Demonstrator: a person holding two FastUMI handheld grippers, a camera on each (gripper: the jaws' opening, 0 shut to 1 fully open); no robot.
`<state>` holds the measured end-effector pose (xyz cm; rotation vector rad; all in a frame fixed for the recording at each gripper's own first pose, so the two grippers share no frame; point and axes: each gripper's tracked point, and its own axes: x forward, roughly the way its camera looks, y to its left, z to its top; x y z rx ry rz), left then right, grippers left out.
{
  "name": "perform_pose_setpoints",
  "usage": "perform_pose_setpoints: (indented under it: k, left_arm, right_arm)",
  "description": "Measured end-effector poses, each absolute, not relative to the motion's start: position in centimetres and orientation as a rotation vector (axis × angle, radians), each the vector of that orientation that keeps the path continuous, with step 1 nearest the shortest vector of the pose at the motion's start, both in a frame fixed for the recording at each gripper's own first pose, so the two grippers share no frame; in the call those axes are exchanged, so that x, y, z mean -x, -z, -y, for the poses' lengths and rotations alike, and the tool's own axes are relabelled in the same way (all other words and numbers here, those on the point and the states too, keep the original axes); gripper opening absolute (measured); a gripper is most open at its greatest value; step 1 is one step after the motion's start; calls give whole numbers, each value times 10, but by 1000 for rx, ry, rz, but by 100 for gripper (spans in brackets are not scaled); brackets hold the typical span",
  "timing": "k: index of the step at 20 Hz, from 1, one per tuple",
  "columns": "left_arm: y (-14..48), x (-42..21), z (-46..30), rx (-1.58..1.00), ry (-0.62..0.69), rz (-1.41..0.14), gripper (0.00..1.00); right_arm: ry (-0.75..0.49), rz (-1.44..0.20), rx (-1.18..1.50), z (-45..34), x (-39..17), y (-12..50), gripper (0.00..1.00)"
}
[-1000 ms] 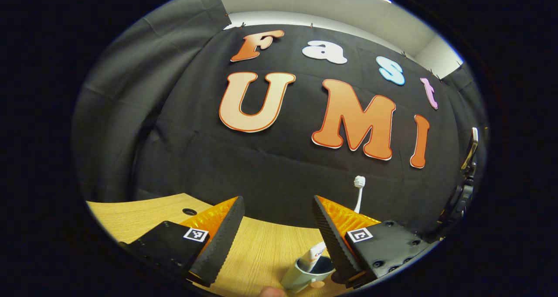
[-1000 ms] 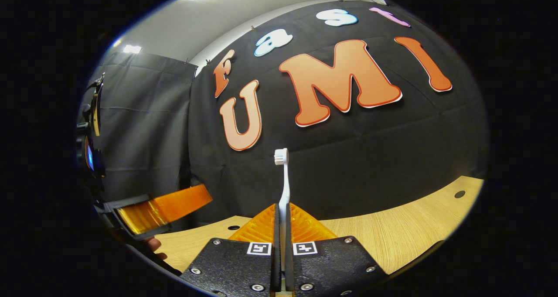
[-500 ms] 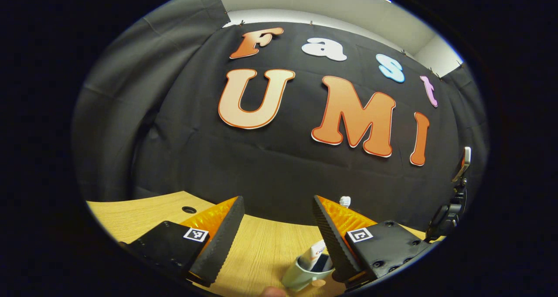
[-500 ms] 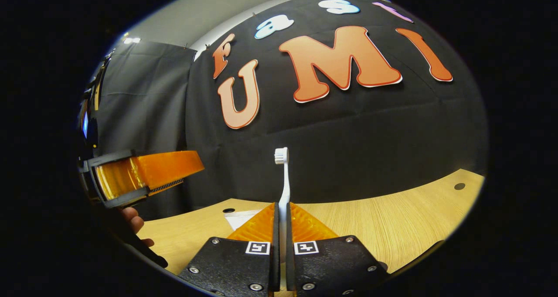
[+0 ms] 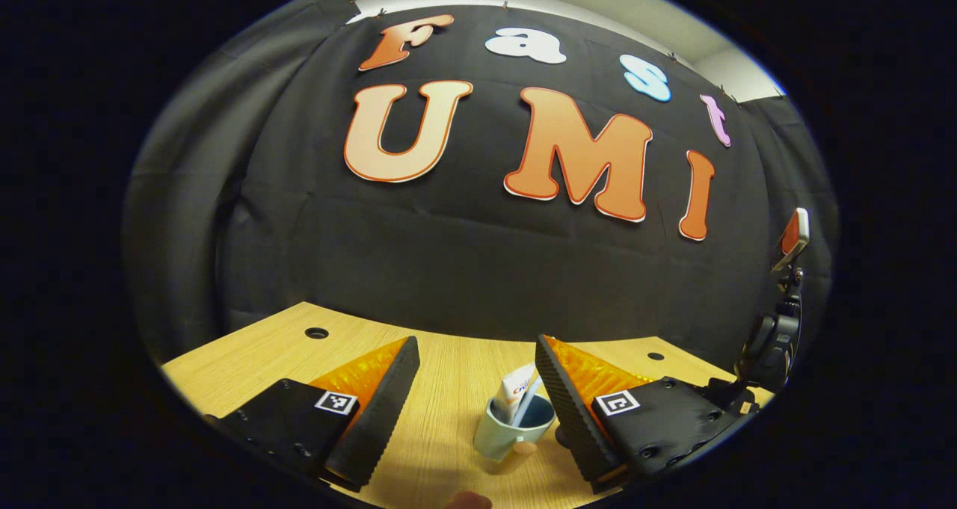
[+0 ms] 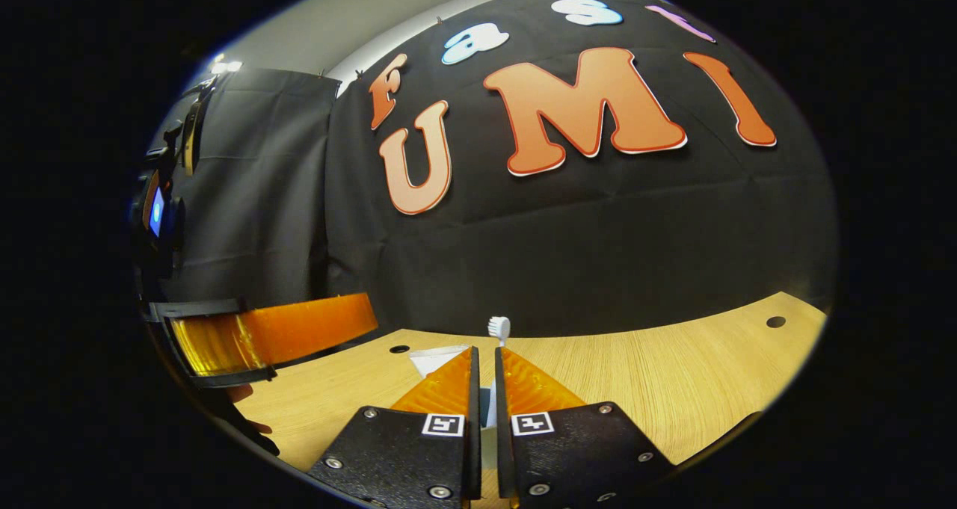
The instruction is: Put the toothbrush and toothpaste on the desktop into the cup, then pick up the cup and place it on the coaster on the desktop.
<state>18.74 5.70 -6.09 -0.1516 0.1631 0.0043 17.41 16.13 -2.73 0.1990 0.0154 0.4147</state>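
Observation:
A pale blue cup (image 5: 502,436) stands on the wooden desktop (image 5: 448,389), just inside the right finger of my left gripper (image 5: 475,341), which is open and holds nothing. The toothpaste tube (image 5: 517,384) and the white toothbrush handle (image 5: 526,406) lean in the cup. In the right gripper view the toothbrush (image 6: 499,328) pokes its head up just past the tips of my right gripper (image 6: 486,350). Those jaws stand a narrow gap apart, with the handle loose between them. A flat white coaster (image 6: 432,359) lies on the desktop beyond the right gripper's left finger.
One finger (image 6: 277,333) of the left gripper reaches in at the left of the right gripper view, with a hand (image 6: 250,419) below it. A phone on a stand (image 5: 789,244) sits at the table's right edge. Cable holes (image 5: 316,333) dot the desktop.
The right gripper's jaws parted slightly and the toothbrush slid down between them into the cup. The left gripper's view tilted down, showing more of the table and cup.

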Motion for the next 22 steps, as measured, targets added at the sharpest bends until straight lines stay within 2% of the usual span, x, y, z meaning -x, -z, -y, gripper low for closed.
perform_pose_setpoints:
  k: [1,3,4,5,6,7,8,10,14,19,22]
  left_arm:
    - [58,-184,-53,157,14,-182,100]
    - [58,-181,-43,183,52,-238,100]
    - [58,-180,-38,191,71,-275,100]
    - [59,-179,-33,189,86,-309,100]
    - [61,-179,-29,175,101,-358,100]
    - [63,-180,-26,157,118,-394,100]
    - [64,-182,-23,131,123,-431,100]
    - [71,-185,-19,81,119,-508,100]
    - [79,-190,-11,46,126,-624,100]
    - [100,-193,0,22,165,-782,100]
    - [114,-193,-5,-14,142,-860,100]
  right_arm:
    - [-415,-10,-198,-159,-169,24,11]
    - [-403,2,-183,-147,-159,15,30]
    - [-393,17,-174,-139,-154,8,33]
    - [-382,31,-166,-130,-150,3,50]
    - [-376,33,-156,-122,-145,1,59]
    - [-373,33,-143,-114,-139,1,63]
    - [-362,32,-136,-103,-135,1,72]
    - [-333,32,-145,-80,-128,-2,84]
    - [-277,34,-152,-38,-112,-8,95]
    - [-201,23,-114,6,-87,-4,96]
    - [-175,6,-128,26,-72,4,96]
